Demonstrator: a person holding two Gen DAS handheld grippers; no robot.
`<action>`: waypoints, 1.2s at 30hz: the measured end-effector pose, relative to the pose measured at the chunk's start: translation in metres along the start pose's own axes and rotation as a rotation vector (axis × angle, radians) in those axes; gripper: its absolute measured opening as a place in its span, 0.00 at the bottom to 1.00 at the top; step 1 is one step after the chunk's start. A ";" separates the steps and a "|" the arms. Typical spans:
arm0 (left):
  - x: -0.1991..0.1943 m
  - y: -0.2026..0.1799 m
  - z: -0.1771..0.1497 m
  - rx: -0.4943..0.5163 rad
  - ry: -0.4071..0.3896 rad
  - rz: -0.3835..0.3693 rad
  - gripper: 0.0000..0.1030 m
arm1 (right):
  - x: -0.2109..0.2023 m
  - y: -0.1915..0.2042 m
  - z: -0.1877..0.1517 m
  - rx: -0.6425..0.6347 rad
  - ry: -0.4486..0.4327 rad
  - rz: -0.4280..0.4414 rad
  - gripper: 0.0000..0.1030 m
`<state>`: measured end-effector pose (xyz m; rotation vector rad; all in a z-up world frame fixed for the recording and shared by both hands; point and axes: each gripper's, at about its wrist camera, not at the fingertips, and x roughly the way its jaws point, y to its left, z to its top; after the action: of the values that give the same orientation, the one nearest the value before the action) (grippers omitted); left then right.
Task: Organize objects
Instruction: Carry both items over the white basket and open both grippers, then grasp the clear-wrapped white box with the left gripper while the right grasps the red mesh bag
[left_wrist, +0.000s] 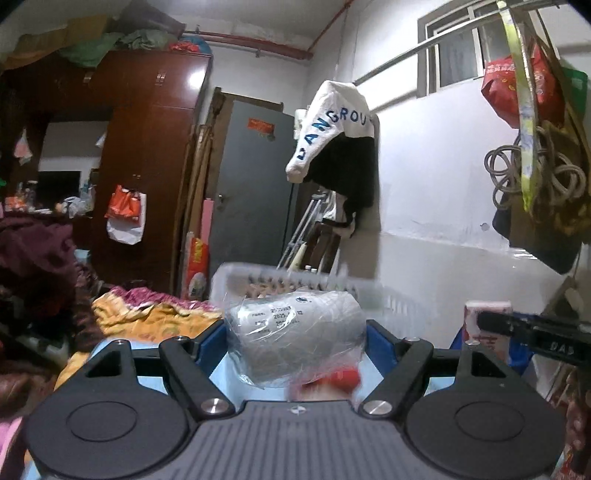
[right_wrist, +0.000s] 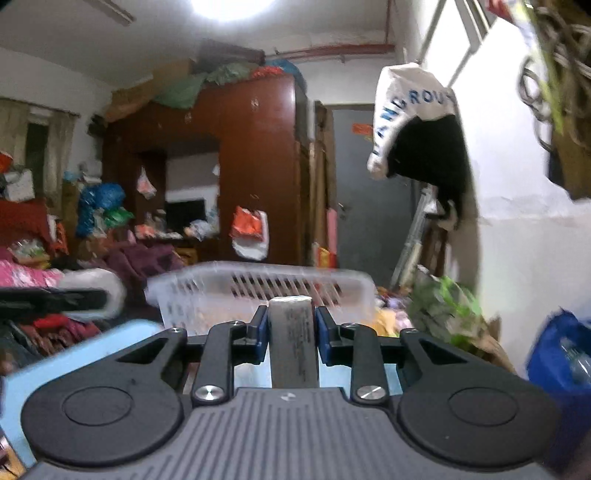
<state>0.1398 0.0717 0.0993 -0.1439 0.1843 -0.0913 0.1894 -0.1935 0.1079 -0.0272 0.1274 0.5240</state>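
Between my left jaws (left_wrist: 295, 332) sits a plastic-wrapped white roll (left_wrist: 295, 332), gripped at both sides by the blue pads. Right jaws (right_wrist: 291, 332) are clenched on a narrow grey carton (right_wrist: 292, 343), held upright. White slatted basket (right_wrist: 266, 291) lies just beyond both loads, above a light blue table (right_wrist: 74, 354). Motion blur obscures the basket's contents.

Left gripper (left_wrist: 295, 332) holds a wrapped roll (left_wrist: 295, 332) between its fingers; right gripper (right_wrist: 290, 328) holds a box (right_wrist: 291, 339) upright. Basket (right_wrist: 258, 284) sits just beyond both. Right gripper lies right of the left. Wardrobe (left_wrist: 147, 147) and door (left_wrist: 255, 184) stand behind; a garment (left_wrist: 332, 129) hangs on the wall right of the door.
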 end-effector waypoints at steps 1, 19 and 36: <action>0.015 -0.002 0.013 0.000 0.010 0.000 0.78 | 0.007 0.002 0.010 -0.019 -0.008 -0.007 0.29; 0.038 0.008 0.006 0.028 0.096 0.080 1.00 | 0.022 -0.005 0.001 -0.043 0.034 0.016 1.00; -0.046 0.016 -0.099 -0.027 0.117 0.035 0.85 | -0.030 -0.005 -0.112 0.094 0.162 0.161 0.54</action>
<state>0.0778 0.0791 0.0089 -0.1621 0.3043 -0.0626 0.1534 -0.2193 0.0005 0.0326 0.3141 0.6762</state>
